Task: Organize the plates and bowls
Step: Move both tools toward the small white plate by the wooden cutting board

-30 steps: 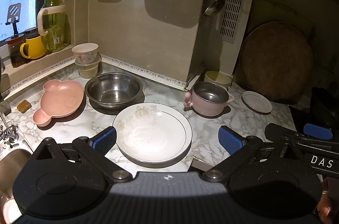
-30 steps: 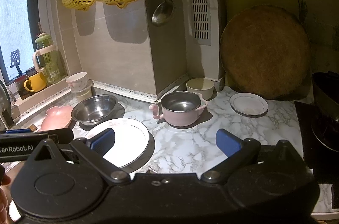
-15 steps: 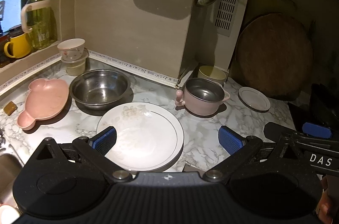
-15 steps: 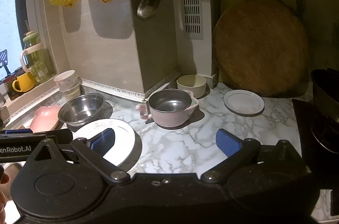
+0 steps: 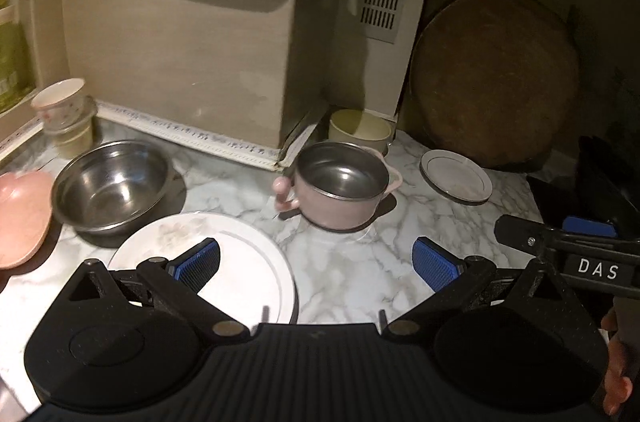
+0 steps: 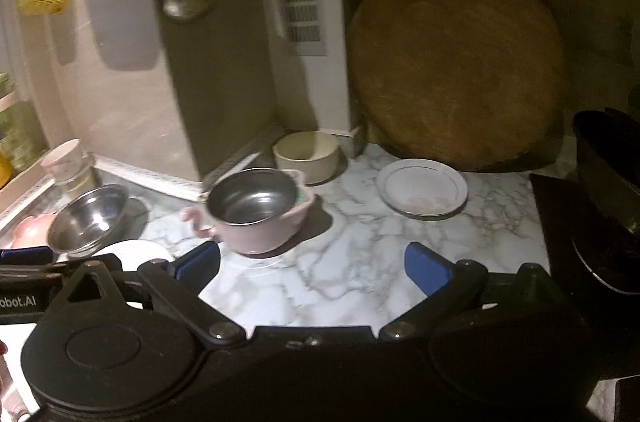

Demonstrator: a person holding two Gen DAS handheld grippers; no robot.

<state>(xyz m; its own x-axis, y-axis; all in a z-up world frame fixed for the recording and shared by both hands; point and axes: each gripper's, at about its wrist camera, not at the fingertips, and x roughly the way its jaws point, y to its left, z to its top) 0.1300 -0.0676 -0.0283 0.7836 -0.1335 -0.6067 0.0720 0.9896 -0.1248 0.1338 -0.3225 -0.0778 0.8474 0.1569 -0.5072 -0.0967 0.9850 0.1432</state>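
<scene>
In the left wrist view the left gripper (image 5: 316,264) hangs over the marble counter (image 5: 360,274) with its jaws spread wide and empty; its left blue pad overlaps the large white plate (image 5: 240,262) at 7 o'clock, the steel bowl (image 5: 112,186) lies at 9 o'clock, the pink-sided pot (image 5: 340,190) sits near 12 o'clock and the small plate (image 5: 456,174) at 2 o'clock. In the right wrist view the right gripper (image 6: 312,268) is likewise wide open and holds nothing, with the pink-sided pot (image 6: 256,210) at 11 o'clock, a cream bowl (image 6: 306,154) just behind it, and the small plate (image 6: 422,192) at 1 o'clock before the round wooden board (image 6: 456,62).
</scene>
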